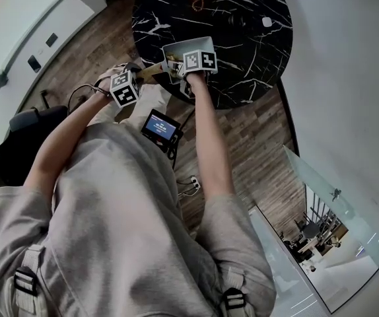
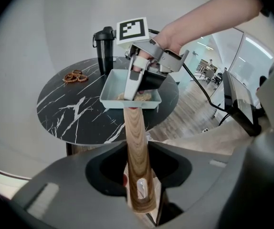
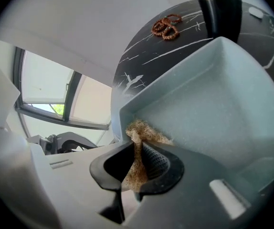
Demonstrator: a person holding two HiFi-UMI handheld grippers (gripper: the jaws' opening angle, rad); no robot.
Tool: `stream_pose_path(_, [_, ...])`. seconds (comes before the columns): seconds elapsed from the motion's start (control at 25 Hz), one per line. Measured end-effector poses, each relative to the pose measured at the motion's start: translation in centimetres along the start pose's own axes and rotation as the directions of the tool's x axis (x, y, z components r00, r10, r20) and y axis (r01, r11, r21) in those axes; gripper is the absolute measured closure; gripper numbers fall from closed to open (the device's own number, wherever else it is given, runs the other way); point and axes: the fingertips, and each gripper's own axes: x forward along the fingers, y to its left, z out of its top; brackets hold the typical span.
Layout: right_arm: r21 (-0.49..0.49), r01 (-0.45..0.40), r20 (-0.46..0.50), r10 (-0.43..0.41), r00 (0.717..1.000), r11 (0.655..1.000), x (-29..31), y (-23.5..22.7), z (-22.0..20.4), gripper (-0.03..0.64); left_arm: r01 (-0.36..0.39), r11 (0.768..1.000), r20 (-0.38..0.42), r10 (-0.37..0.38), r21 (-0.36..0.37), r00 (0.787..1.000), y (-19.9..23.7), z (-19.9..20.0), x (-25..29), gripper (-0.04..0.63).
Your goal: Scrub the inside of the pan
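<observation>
right gripper (image 3: pixel 136 168): jaws nearly together, pinched on a thin fold of the tan scrub pad (image 3: pixel 144 133); the pad sat inside the pan, against an inner wall
left gripper (image 2: pixel 138 175): jaws partway apart, clamped on the wooden handle (image 2: pixel 136 137) near its free end
pan (image 2: pixel 111 87): pale square pan, apparently resting on the black marble table (image 2: pixel 70 113) at the edge nearest the person, with the handle overhanging that edge
clutter: black bottle (image 2: pixel 104 49) and a brown pretzel-like coil (image 2: pixel 75 76) stood at the far edge, well apart from the pan
risk, pad: only a narrow fold was gripped, so a hard stroke along the wall could drag it out of the jaws
risk, scrape: with the pad bunched to one side, bare jaw tips could rub the pan's coating
risk, pan: it sat close to the near edge. A push toward the person, or a slack hold on the handle, could skid it off
risk, tip: the handle was held far out, so downward force by the wall could rock the pan
</observation>
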Motion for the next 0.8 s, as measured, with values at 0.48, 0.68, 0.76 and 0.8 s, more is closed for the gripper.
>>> stream_pose_path(0.48, [-0.021,-0.289,0.165,0.288,0.943,0.957,-3.9,5.4,1.4,0.557,0.005,1.000,-0.003,-0.005,-0.006,1.000,-0.1,-0.1,0.0,0.459])
stream_pose_path(0.68, [-0.229,-0.007,0.319,0.082,0.944,0.973,-8.4,1.9,3.8,0.556,0.001,1.000,0.000,-0.001,-0.004,1.000,-0.1,-0.1,0.0,0.459])
stream_pose_path(0.76, [-0.333,0.203,0.307,-0.098,0.947,0.921,-9.5,-1.0,3.7,0.557,-0.001,1.000,0.000,0.001,-0.004,1.000,-0.1,-0.1,0.0,0.459])
stream_pose_path(0.8, [-0.381,0.285,0.292,-0.178,0.940,0.879,-9.8,-2.4,3.5,0.556,0.000,1.000,0.000,0.000,-0.004,1.000,-0.1,0.0,-0.1,0.459])
